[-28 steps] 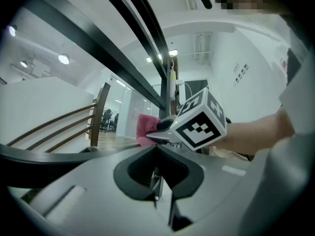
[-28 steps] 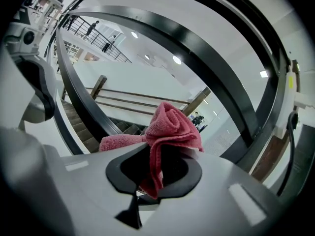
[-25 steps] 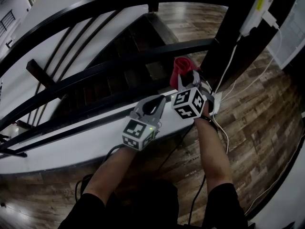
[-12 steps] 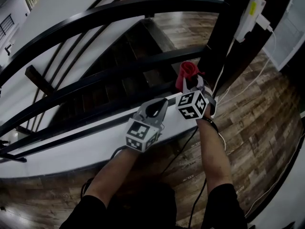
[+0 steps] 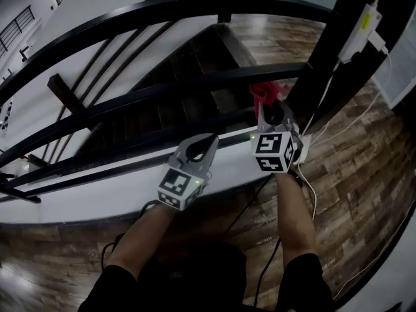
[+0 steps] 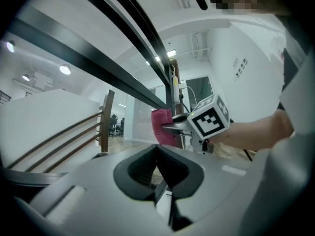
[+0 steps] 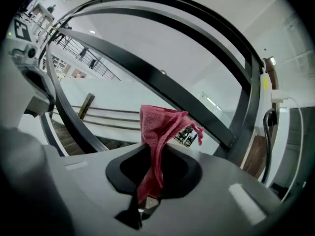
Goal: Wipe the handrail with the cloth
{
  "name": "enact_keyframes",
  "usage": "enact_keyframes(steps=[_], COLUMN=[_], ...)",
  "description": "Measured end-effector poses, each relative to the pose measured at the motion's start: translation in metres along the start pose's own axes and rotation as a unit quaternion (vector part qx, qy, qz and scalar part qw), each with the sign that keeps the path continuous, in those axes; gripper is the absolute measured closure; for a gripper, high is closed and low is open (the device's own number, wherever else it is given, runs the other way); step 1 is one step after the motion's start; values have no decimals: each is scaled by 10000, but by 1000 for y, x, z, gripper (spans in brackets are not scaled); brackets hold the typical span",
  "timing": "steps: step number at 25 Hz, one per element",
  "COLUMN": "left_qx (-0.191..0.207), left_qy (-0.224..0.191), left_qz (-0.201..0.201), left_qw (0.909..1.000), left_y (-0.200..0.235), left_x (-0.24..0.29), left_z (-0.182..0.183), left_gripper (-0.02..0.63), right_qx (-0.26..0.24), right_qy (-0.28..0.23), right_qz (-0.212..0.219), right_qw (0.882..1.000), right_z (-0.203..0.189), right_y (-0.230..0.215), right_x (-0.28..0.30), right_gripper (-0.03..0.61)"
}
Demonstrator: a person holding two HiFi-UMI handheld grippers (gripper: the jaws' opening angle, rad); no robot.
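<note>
A red cloth (image 5: 264,93) (image 7: 158,132) (image 6: 161,128) sticks up from my right gripper (image 5: 271,112) (image 7: 147,200), which is shut on it just below the middle black rail (image 5: 195,83). The curved top handrail (image 5: 130,15) (image 7: 162,9) arches above both grippers. My left gripper (image 5: 200,147) (image 6: 160,178) sits lower and to the left, over the white ledge (image 5: 97,194), jaws closed together with nothing between them. The cloth is apart from the top handrail.
A dark post (image 5: 338,38) stands right of the right gripper, with a white power adapter (image 5: 364,25) and cables hanging on it. Beyond the rails lies a stairwell with dark steps (image 5: 182,109). Wooden floor (image 5: 364,174) lies at the right.
Both grippers shifted slightly: the right one with the cloth moved a little right and down in view, the left one drifted down-left. The cloth stays gripped.
</note>
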State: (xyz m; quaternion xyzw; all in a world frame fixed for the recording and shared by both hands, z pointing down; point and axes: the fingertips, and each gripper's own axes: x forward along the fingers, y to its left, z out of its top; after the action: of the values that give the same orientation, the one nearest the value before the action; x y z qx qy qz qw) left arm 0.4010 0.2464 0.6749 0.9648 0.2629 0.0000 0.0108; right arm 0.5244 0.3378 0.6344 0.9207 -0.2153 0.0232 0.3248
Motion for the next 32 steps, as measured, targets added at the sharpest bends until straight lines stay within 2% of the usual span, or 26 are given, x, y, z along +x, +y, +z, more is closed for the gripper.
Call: enact_keyframes(steps=[5, 9, 13, 15, 17, 18, 20, 22, 25, 29, 32], left_qx=[-48, 114, 508, 801, 1052, 1067, 813, 405, -12, -190, -222], left_qy=[-115, -205, -123, 140, 402, 446, 312, 66, -99, -37, 50], left_qz=[567, 943, 1113, 1080, 1224, 1393, 1845, 2361, 3131, 3825, 4173], left_qw=[9983, 9953, 9924, 9908, 9861, 9835, 9790, 9709, 9497, 9238, 9085], left_y=[48, 79, 99, 107, 121, 131, 152, 176, 209, 230, 241], left_x=[-75, -134, -203, -237, -279, -302, -355, -411, -494, -587, -638], left_z=[7, 20, 26, 24, 19, 17, 18, 21, 16, 1, -14], left_gripper=[614, 614, 614, 614, 614, 614, 614, 614, 614, 614, 614], right_qx=[4, -71, -214, -189, -102, -73, -69, -127, -323, -744, -1067], right_qy=[-649, -1293, -1998, -2249, -2410, -2474, -2598, -2727, -2867, -3003, -3102], right_qz=[486, 930, 1513, 1844, 2214, 2415, 2817, 3170, 3642, 4198, 4501], right_qw=[9967, 9872, 9678, 9566, 9449, 9383, 9236, 9083, 8855, 8533, 8305], right_z=[58, 123, 194, 227, 256, 269, 296, 324, 360, 388, 403], right_y=[67, 137, 212, 249, 290, 312, 356, 402, 473, 562, 627], right_x=[-28, -54, -86, -102, -115, -121, -134, -146, -166, -199, -224], right_gripper=[535, 535, 534, 535, 534, 535, 535, 535, 535, 535, 535])
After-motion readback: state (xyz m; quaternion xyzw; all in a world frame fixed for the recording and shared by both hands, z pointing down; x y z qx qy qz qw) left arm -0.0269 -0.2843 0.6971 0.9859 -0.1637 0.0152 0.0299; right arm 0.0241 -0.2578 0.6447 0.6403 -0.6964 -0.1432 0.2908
